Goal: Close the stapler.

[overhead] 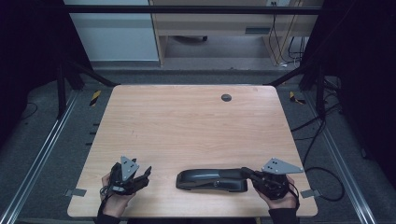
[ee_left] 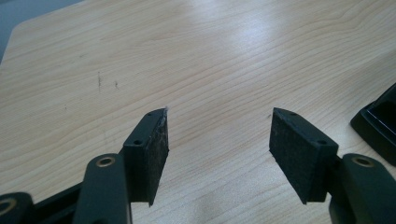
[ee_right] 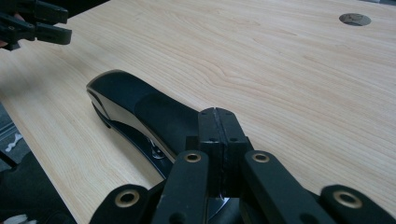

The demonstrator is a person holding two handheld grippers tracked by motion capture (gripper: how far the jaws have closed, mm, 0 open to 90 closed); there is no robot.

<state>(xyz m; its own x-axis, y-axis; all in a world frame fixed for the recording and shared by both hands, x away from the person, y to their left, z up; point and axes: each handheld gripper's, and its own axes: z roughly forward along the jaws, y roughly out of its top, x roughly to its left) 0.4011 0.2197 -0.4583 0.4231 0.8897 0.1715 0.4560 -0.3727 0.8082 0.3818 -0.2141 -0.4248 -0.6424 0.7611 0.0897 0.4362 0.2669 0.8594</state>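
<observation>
A long black stapler [overhead: 210, 179] lies flat near the table's front edge, its length running left to right. My right gripper [overhead: 245, 171] sits at the stapler's right end, and in the right gripper view its jaws [ee_right: 218, 116] are shut pad to pad just above the stapler [ee_right: 140, 107], with nothing between them. My left gripper [overhead: 145, 175] rests low to the left of the stapler, apart from it. Its jaws [ee_left: 218, 135] stand open over bare wood, and a corner of the stapler [ee_left: 378, 126] shows at the right edge of that view. Across the table I see the left gripper [ee_right: 65, 27].
The wooden table [overhead: 187, 121] has a round cable hole [overhead: 226, 97] near its far edge. Black frame posts and cables stand on the floor on both sides. Both hands are close to the table's front edge.
</observation>
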